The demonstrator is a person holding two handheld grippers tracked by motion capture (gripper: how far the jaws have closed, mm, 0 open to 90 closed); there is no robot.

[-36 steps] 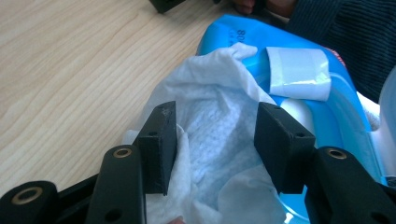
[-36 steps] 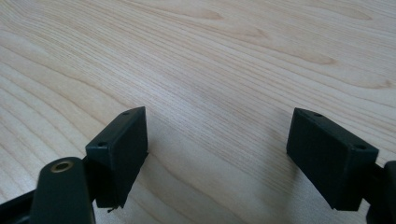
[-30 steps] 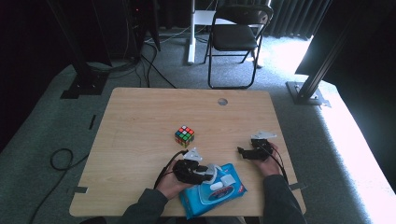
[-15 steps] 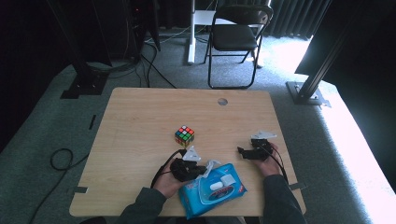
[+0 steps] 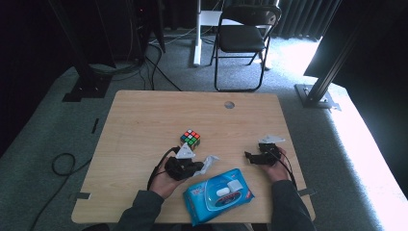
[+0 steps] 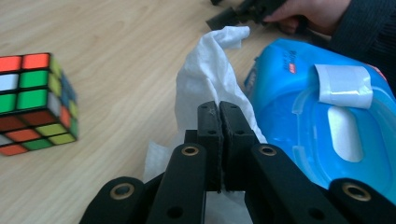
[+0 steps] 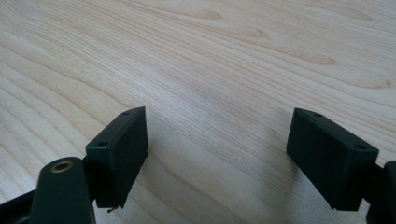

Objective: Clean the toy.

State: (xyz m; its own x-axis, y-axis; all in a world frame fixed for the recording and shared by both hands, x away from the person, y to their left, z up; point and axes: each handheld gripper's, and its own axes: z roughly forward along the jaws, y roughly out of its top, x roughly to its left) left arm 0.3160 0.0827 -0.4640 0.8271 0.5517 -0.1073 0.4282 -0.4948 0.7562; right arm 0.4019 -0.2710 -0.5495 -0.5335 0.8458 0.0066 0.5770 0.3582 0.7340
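My left gripper (image 5: 199, 167) is shut on a white wipe (image 5: 210, 160), held just left of the blue wipes pack (image 5: 219, 195) near the table's front edge. In the left gripper view the jaws (image 6: 218, 109) pinch the wipe (image 6: 205, 70), which stands up crumpled in front of them, beside the pack (image 6: 299, 107) with its white flap. A colour cube (image 5: 190, 138) (image 6: 32, 102) sits on the table just beyond the left hand. My right gripper (image 5: 250, 157) rests to the right of the pack, open, with only bare wood between its jaws (image 7: 217, 144).
The wooden table (image 5: 144, 125) has a small round hole (image 5: 229, 104) near its far edge. Behind the table stand a folding chair (image 5: 243, 38) and dark stands on grey carpet. A cable (image 5: 62, 166) lies on the floor at the left.
My left gripper has closed on the wipe at the pack and drawn it out to the left and a little upward. The right gripper has stayed put.
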